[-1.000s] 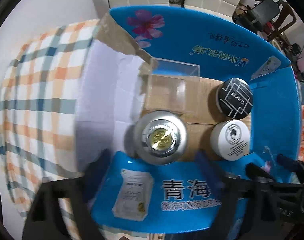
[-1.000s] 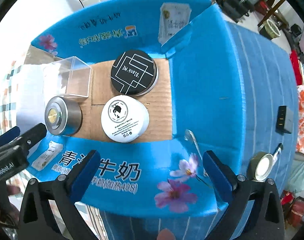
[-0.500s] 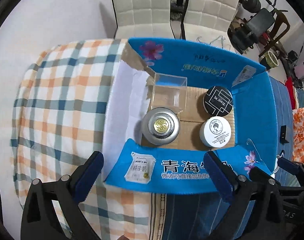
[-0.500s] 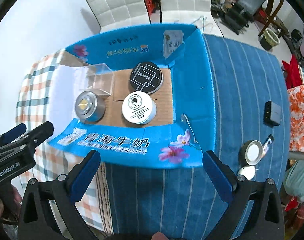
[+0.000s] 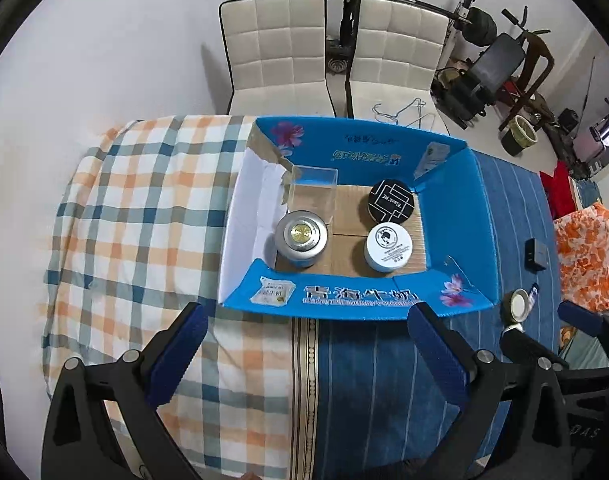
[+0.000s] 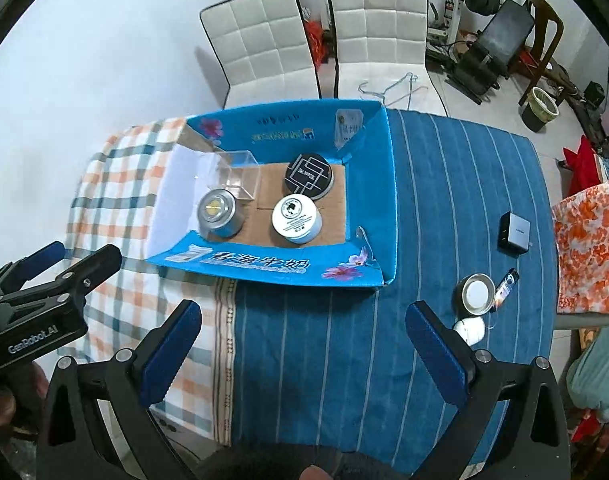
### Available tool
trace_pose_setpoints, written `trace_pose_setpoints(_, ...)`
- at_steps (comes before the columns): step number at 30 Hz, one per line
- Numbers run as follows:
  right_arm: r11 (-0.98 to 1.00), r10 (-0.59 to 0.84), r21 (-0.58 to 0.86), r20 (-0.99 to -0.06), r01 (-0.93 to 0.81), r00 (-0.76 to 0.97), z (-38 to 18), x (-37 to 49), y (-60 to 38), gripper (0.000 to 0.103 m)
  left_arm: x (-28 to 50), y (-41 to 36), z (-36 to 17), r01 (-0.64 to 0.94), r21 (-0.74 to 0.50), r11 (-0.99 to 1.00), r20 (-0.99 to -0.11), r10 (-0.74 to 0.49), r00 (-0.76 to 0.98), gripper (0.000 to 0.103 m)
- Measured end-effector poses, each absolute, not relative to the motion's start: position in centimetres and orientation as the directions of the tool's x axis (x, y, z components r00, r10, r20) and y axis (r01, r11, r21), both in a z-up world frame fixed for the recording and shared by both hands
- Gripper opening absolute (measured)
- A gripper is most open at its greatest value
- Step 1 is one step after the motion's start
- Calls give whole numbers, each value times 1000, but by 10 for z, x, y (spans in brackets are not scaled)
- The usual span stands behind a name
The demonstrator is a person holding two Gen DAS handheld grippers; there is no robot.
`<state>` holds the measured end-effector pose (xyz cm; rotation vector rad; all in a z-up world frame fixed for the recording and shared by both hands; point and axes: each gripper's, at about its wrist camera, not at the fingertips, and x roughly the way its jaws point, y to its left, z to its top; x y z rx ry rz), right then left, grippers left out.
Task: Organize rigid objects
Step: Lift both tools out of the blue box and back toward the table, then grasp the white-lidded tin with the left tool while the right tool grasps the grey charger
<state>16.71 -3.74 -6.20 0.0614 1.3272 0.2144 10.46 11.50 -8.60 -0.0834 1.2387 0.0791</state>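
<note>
An open blue cardboard box [image 5: 448,232] [image 6: 372,184] lies on the table. Inside it stand a silver tin with a gold centre [image 5: 301,237] [image 6: 218,213], a white jar [image 5: 387,245] [image 6: 296,218], a black tin with white lines [image 5: 391,200] [image 6: 308,176] and a clear plastic box [image 5: 312,194] [image 6: 234,176]. My left gripper [image 5: 304,356] hangs open, high above the table's near side, holding nothing. My right gripper [image 6: 300,352] is open too, with nothing between its fingers, well back from the box.
On the blue striped cloth right of the box lie a grey charger block [image 6: 514,233], a round metal lid [image 6: 476,294], a small white object [image 6: 470,329] and a small dark stick [image 6: 504,286]. Checked cloth [image 5: 136,240] covers the left. Two white chairs [image 5: 280,48] stand behind.
Both grippers have pulled up and back from the box, so the whole table and room now show. The items in the box have not moved.
</note>
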Motion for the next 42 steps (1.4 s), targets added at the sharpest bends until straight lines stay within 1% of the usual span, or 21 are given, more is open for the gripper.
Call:
trace_pose_setpoints(4, 974, 213, 186, -945, -129, 246, -43, 157, -42, 103, 90, 114, -66, -109, 2, 994, -930, 42, 365, 102)
trace_pose_setpoints(7, 970, 231, 199, -937, -142, 263, -30, 150, -45, 103, 79, 115, -56, -122, -29, 992, -924, 20, 381, 103)
trace_pose_setpoints(12, 968, 246, 221, -928, -117, 281, -24, 146, -60, 103, 66, 105, -43, -108, -25, 994, -919, 20, 395, 103)
trace_pose_setpoints(17, 973, 226, 231, -942, -7, 247, -49, 145, -107, 103, 62, 88, -36, -84, -39, 996, -909, -1, 416, 103)
trace_pose_setpoints(21, 970, 182, 211, -960, 120, 214, -75, 140, -166, 103, 70, 65, -48, -60, -59, 996, -914, -30, 405, 102)
trace_pose_setpoints(24, 956, 142, 183, -972, 228, 185, -99, 135, -219, 103, 78, 36, -65, -33, -91, 995, -923, -72, 378, 102)
trace_pose_setpoints(29, 912, 124, 173, -981, 372, 152, -141, 130, -304, 101, 93, -37, -93, 75, -107, 991, -940, -125, 317, 102)
trace_pose_setpoints(32, 886, 139, 180, -982, 427, 126, -171, 133, -347, 96, 102, -93, -111, 158, -107, 982, -947, -149, 286, 102)
trace_pose_setpoints(33, 879, 141, 178, -983, 443, 115, -182, 135, -362, 92, 105, -108, -116, 183, -110, 977, -947, -159, 278, 102)
trace_pose_setpoints(34, 872, 143, 175, -984, 456, 104, -193, 139, -374, 86, 109, -125, -123, 206, -105, 973, -951, -159, 266, 102)
trace_pose_setpoints(35, 865, 153, 179, -984, 468, 94, -203, 142, -385, 71, 113, -143, -133, 228, -101, 968, -955, -159, 250, 102)
trace_pose_setpoints(36, 858, 164, 182, -983, 481, 79, -217, 146, -396, 66, 117, -155, -141, 245, -105, 964, -958, -164, 237, 102)
trace_pose_setpoints(38, 842, 183, 185, -982, 507, 54, -239, 156, -415, 66, 128, -182, -160, 263, -100, 960, -965, -158, 210, 102)
trace_pose_setpoints(42, 831, 210, 196, -977, 520, 32, -267, 172, -433, 66, 153, -231, -219, 289, -97, 952, -984, -136, 117, 102)
